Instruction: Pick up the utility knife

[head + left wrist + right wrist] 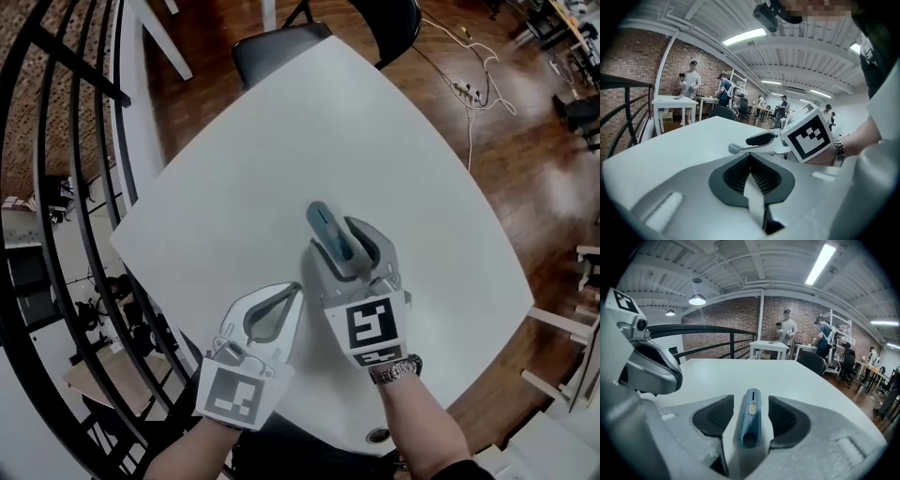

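Note:
The utility knife, blue-grey with a slider on top, lies flat on the white table. My right gripper is lowered around it. In the right gripper view the knife runs straight between the two dark pads, with a gap on each side, so the jaws are open and not pressing it. My left gripper rests just left of the right one, near the table's front edge. Its fingers meet at the tips with nothing between them.
A black chair stands at the table's far edge. A black railing curves along the left. A power strip with cables lies on the wooden floor at the right. People stand at distant tables.

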`<state>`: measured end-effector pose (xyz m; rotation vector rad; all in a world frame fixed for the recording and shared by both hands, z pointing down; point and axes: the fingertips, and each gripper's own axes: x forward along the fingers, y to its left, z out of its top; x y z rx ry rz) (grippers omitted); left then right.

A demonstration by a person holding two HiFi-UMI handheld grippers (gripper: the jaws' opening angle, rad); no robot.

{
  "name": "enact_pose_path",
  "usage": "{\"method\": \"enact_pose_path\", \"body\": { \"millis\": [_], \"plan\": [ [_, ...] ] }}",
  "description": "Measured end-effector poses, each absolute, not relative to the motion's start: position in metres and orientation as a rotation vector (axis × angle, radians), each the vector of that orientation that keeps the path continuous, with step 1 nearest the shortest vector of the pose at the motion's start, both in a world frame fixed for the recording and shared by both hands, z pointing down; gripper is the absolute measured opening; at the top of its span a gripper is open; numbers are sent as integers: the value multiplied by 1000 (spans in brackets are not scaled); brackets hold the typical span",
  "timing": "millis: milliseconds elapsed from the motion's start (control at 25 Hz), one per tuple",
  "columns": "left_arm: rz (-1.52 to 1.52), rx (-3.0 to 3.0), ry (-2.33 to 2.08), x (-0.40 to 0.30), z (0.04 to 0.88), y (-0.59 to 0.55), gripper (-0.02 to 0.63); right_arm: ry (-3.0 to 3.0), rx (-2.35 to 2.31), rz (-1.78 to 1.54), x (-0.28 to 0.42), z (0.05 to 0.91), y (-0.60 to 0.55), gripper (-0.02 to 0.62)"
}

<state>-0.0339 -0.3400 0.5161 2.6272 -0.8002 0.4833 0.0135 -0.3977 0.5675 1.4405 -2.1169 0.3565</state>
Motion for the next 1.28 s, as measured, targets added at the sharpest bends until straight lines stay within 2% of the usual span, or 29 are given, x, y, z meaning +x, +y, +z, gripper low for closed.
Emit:
{"method": "enact_pose_path", "body": {
  "millis": [320, 440, 480, 680, 800, 1280],
  "plan": [
    [520, 2609, -771, -29, 527, -334, 17, -2130, 1403, 338, 13, 571, -405, 212],
    [519, 2603, -771, -28, 528, -334, 17, -2063, 1344, 325, 12, 580, -404, 204],
    [519, 2602, -772, -28, 528, -334, 17, -2043, 1332, 328, 12, 583, -403, 184],
    [508, 2598, -786, -28, 525, -337, 17, -2022, 1343, 359, 15, 584, -404, 181],
    [513, 2589, -789, -30, 526, -336, 17, -2016, 1363, 384, 18, 583, -405, 130],
    [496, 2620, -794, -29, 511, -332, 17, -1989, 1397, 397, 24, 568, -392, 121]
  ]
}}
